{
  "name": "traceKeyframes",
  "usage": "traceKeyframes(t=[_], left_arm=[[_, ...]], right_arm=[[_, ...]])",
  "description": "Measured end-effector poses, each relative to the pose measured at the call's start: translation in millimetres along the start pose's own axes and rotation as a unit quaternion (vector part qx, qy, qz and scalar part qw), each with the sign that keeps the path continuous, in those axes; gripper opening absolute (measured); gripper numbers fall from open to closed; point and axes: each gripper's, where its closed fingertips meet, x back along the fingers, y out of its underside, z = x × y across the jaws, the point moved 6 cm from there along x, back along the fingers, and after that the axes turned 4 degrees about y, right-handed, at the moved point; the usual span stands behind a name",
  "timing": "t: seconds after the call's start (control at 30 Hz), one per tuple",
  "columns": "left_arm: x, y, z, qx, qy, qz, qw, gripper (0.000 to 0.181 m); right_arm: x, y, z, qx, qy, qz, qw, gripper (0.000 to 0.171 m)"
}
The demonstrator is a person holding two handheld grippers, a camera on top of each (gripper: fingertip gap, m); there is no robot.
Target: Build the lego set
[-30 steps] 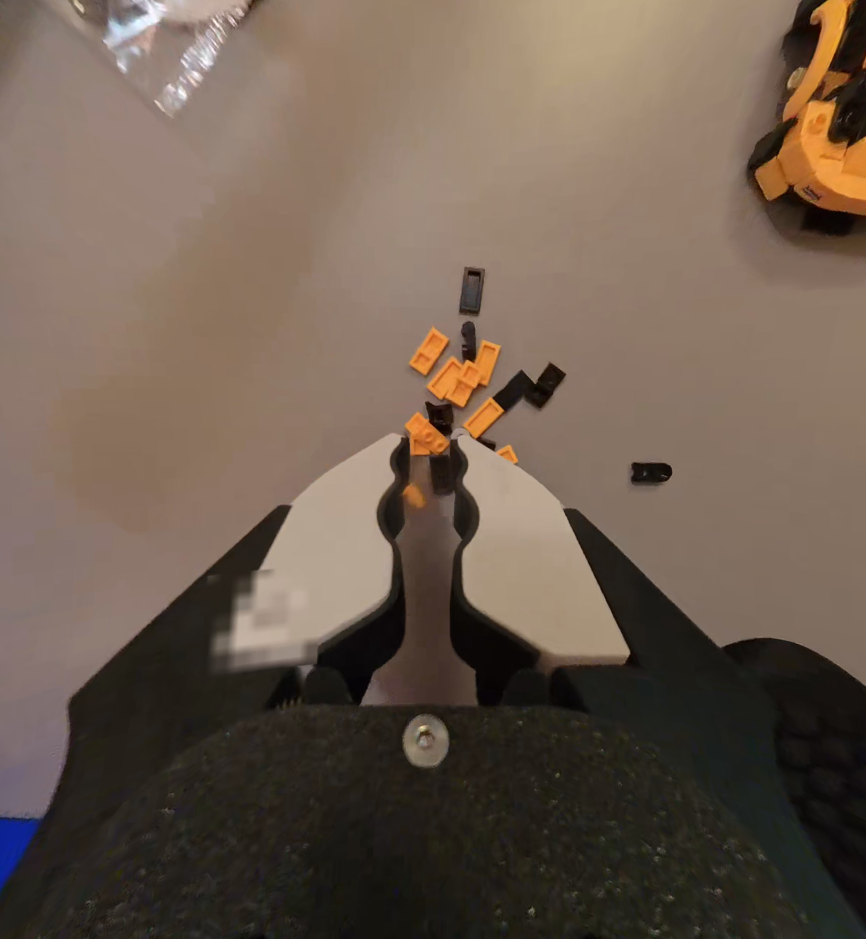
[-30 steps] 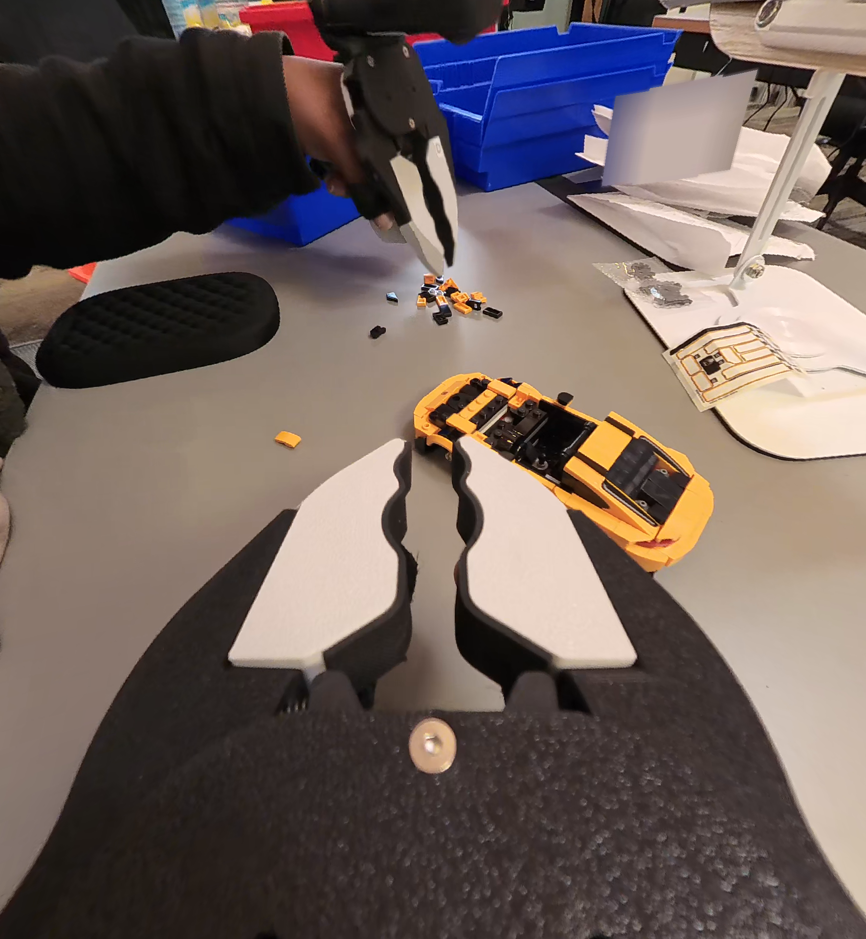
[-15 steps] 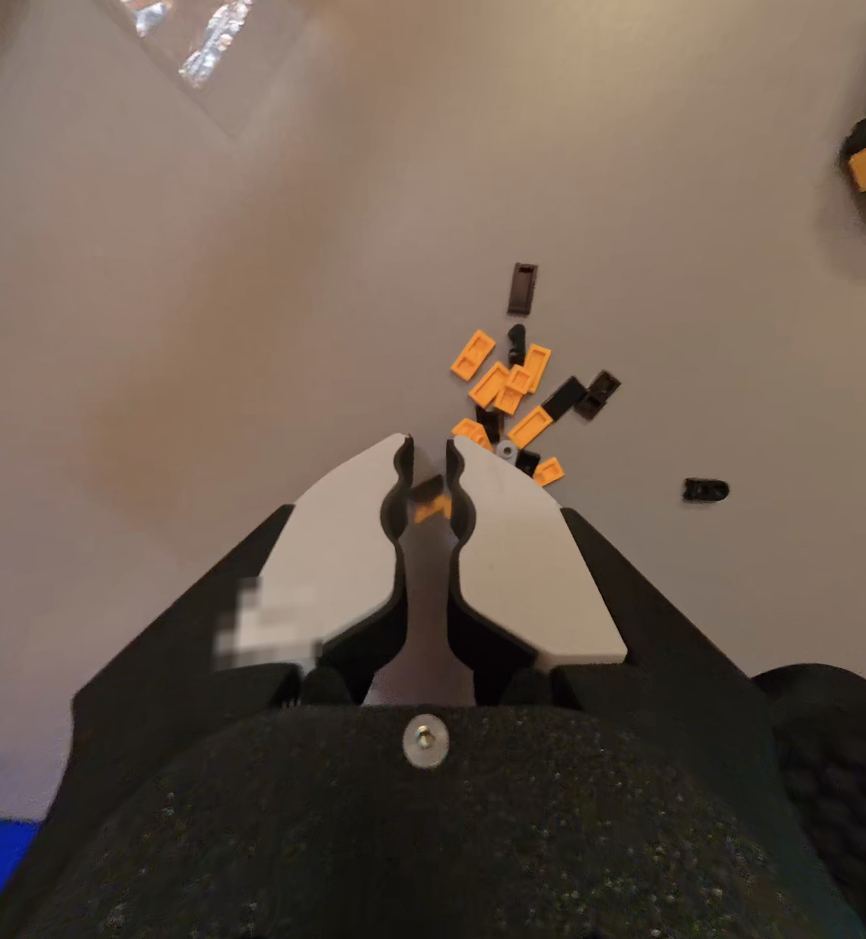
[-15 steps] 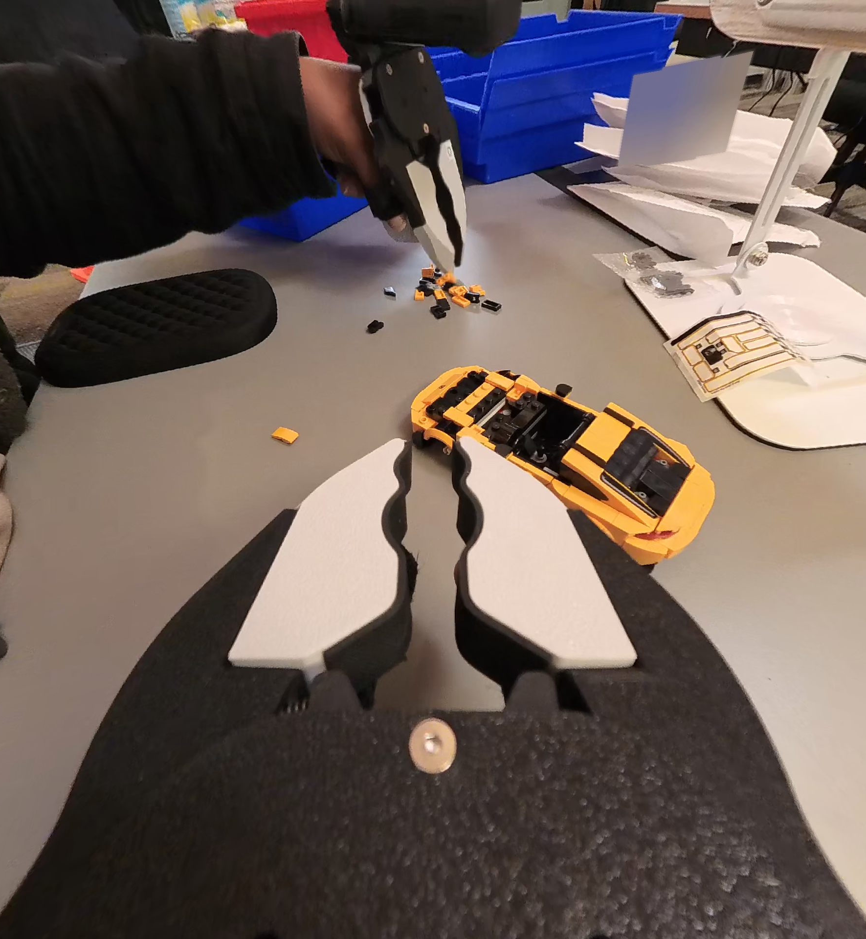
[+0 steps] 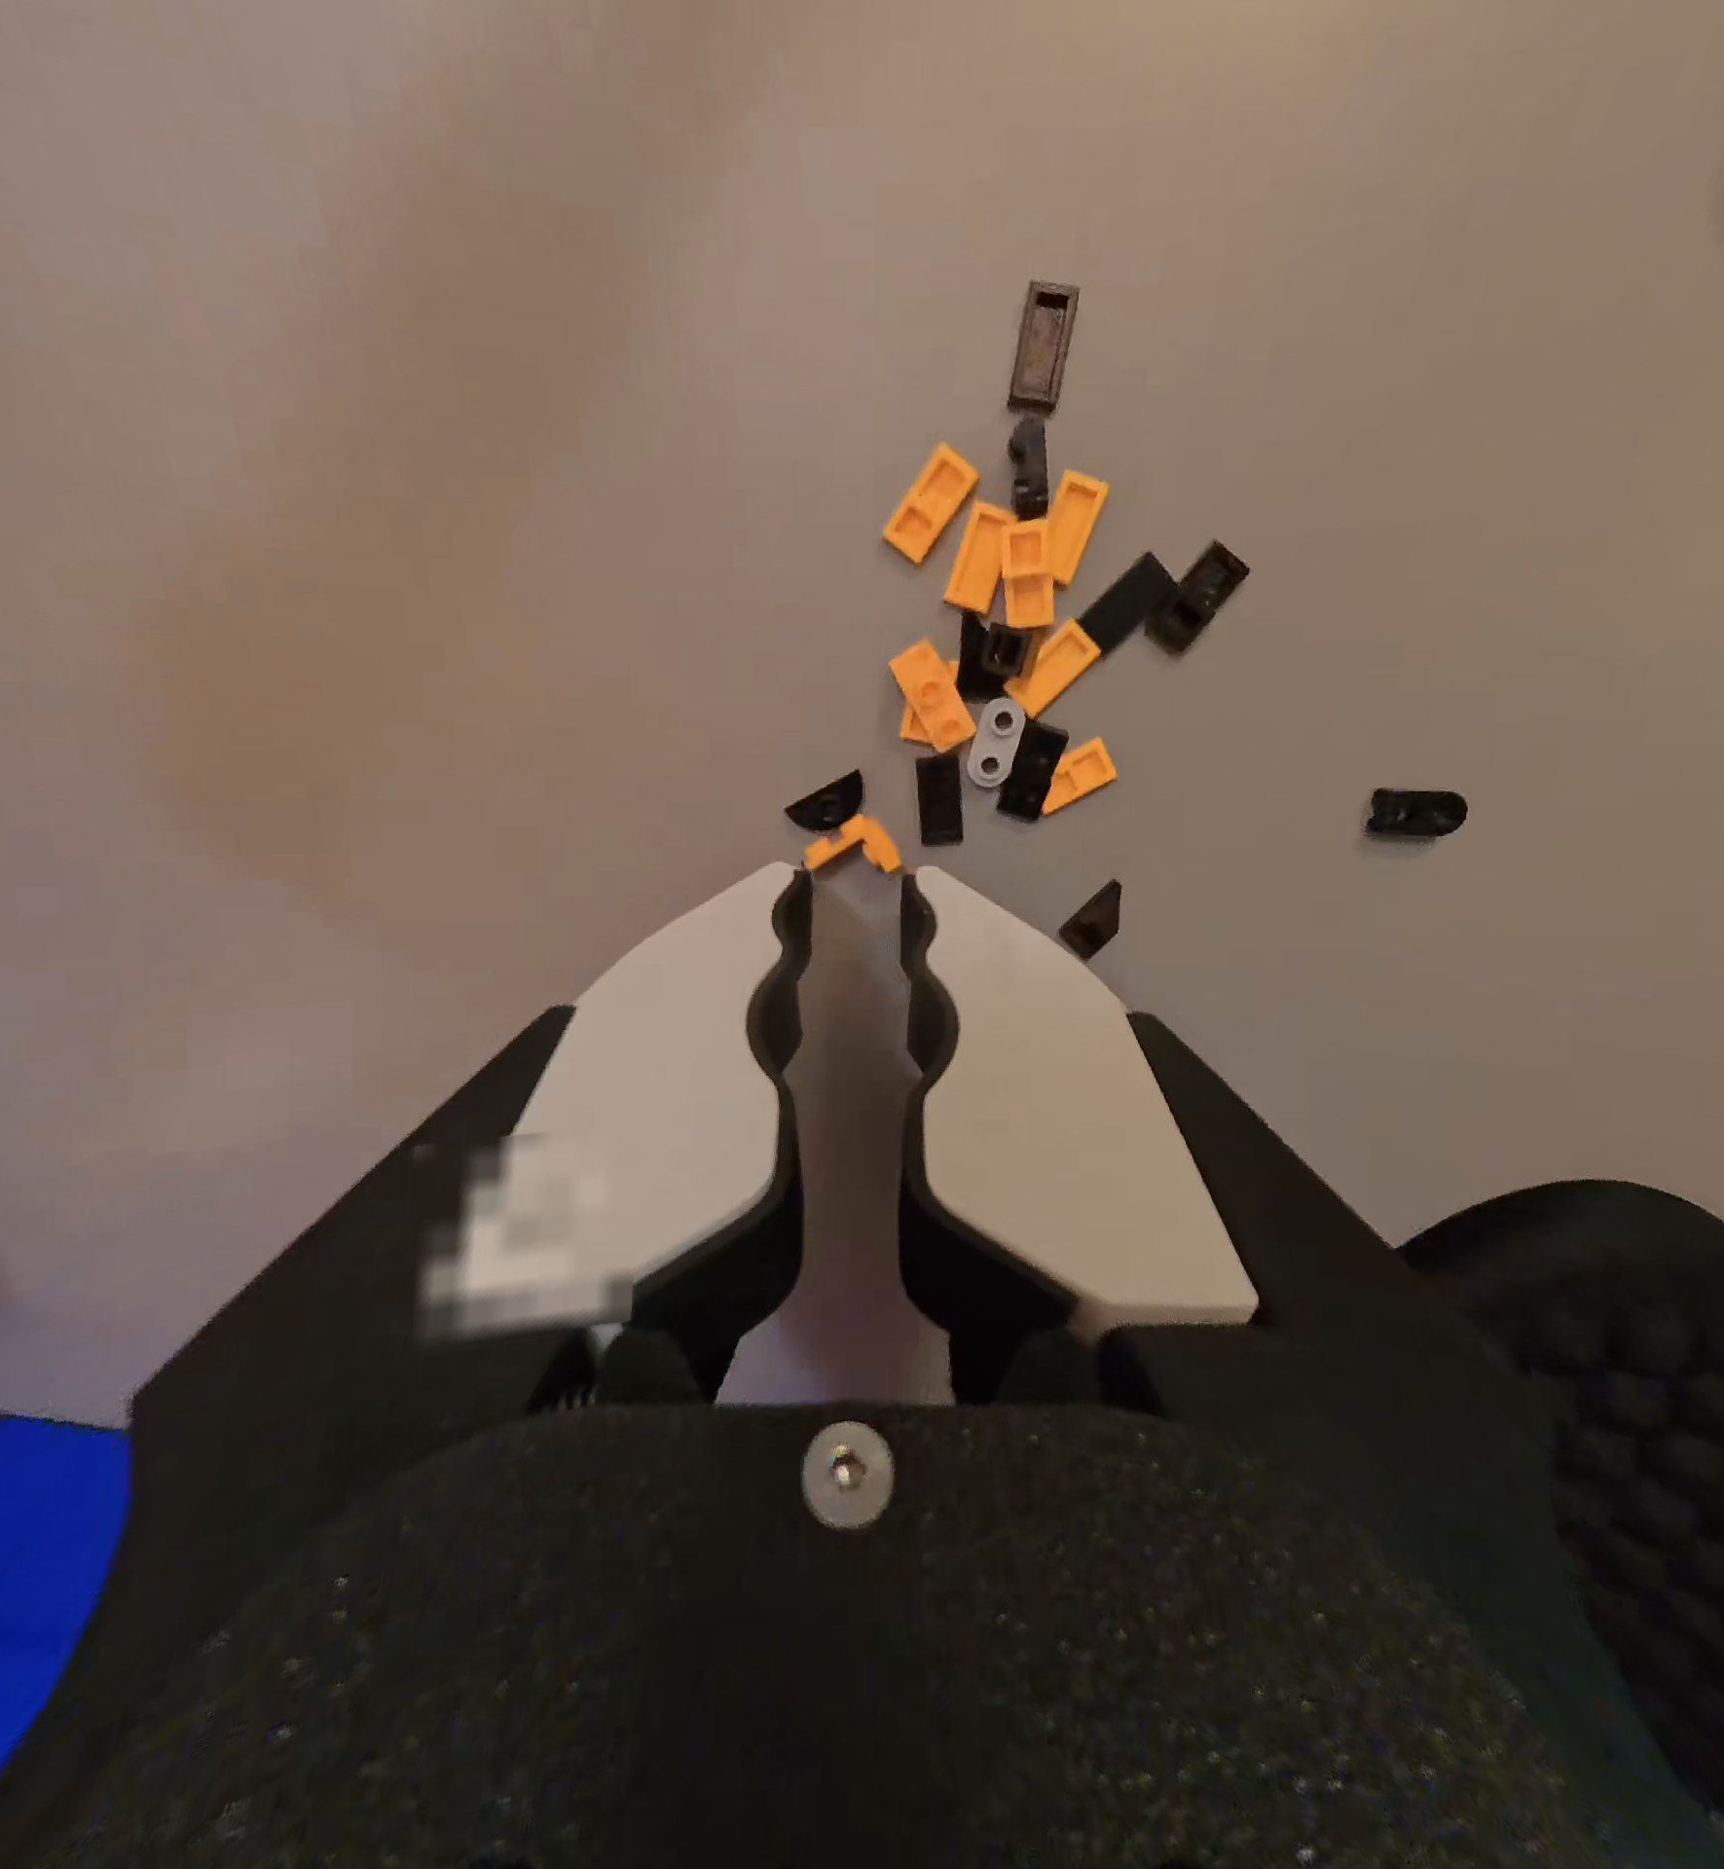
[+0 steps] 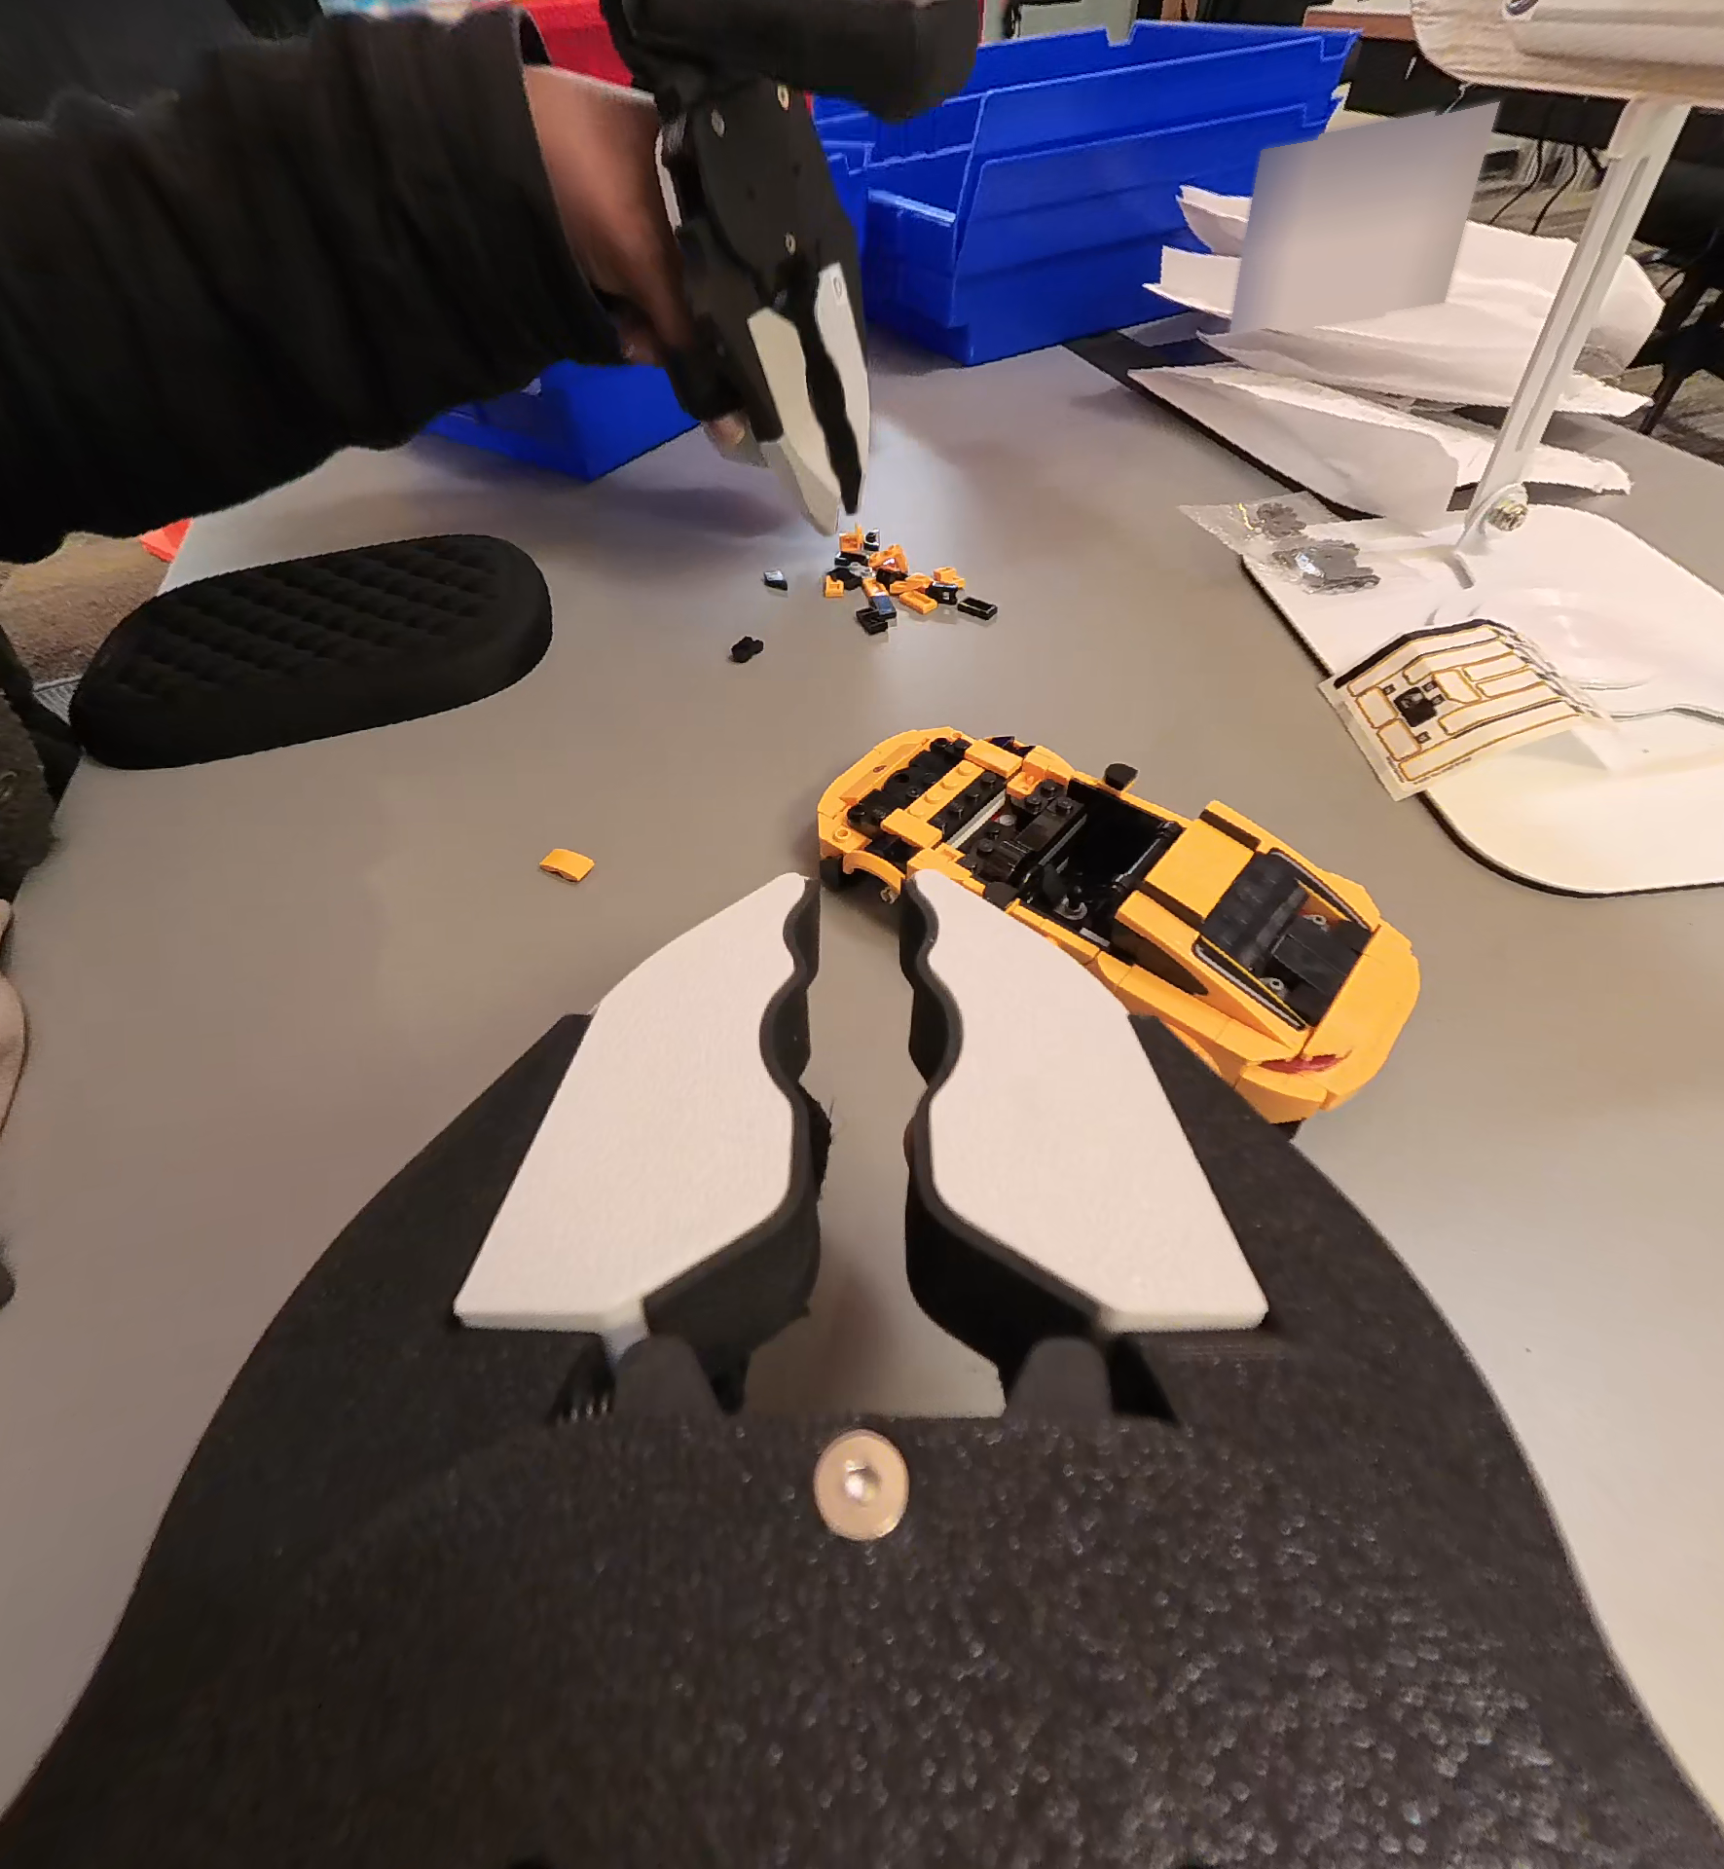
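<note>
Grey counter [image 6: 352,1011]: your left gripper [image 5: 849,878] jaws, narrowly parted, touch an orange corner piece [image 5: 852,841] nearest the pile [image 5: 1014,647]. Close squarely on it. Right gripper [image 6: 857,895], narrowly parted and empty, waits by the car [image 6: 1120,890].

Left top-down, right low oblique; shared brick pile [image 5: 1014,647].

The grey table [image 6: 332,1011] carried a part-built orange and black lego car [image 6: 1120,900] near its middle; beyond the car lay a small heap of loose orange and black pieces [image 6: 898,587], with one black piece [image 6: 746,648] apart from it and a lone orange piece [image 6: 566,865] nearer by; a black padded rest [image 6: 311,647] lay to the left; blue bins [image 6: 1070,202] stood at the far edge; white papers [image 6: 1394,384] and a lamp's white base [image 6: 1646,809] lay to the right.
</note>
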Motion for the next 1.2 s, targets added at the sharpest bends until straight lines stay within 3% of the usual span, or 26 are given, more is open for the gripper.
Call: traceKeyframes(t=[0.2,0.5,0.8,0.93,1.0,1.1,1.2], left_arm=[[-4,-12,7,-0.026,0.006,0.038,0.999,0.025],[-8,-41,29,-0.117,0.028,0.081,0.989,0.019],[-20,-45,20,-0.081,0.051,0.045,0.994,0.008],[-14,-44,18,-0.069,0.056,0.069,0.994,0.008],[-5,-43,24,-0.047,0.100,0.114,0.987,0.008],[11,-43,55,-0.028,0.230,0.191,0.954,0.008],[10,-36,87,-0.035,0.285,0.196,0.938,0.008]], right_arm=[[0,0,0,0.001,0.000,-0.001,1.000,0.014],[0,1,0,0.000,0.000,-0.002,1.000,0.014],[0,1,1,0.000,0.002,-0.002,1.000,0.014],[1,1,1,0.000,0.001,-0.001,1.000,0.014],[1,0,2,0.001,0.002,-0.001,1.000,0.014],[1,0,1,0.002,0.002,-0.001,1.000,0.014],[1,0,0,0.004,0.001,-0.002,1.000,0.014]])
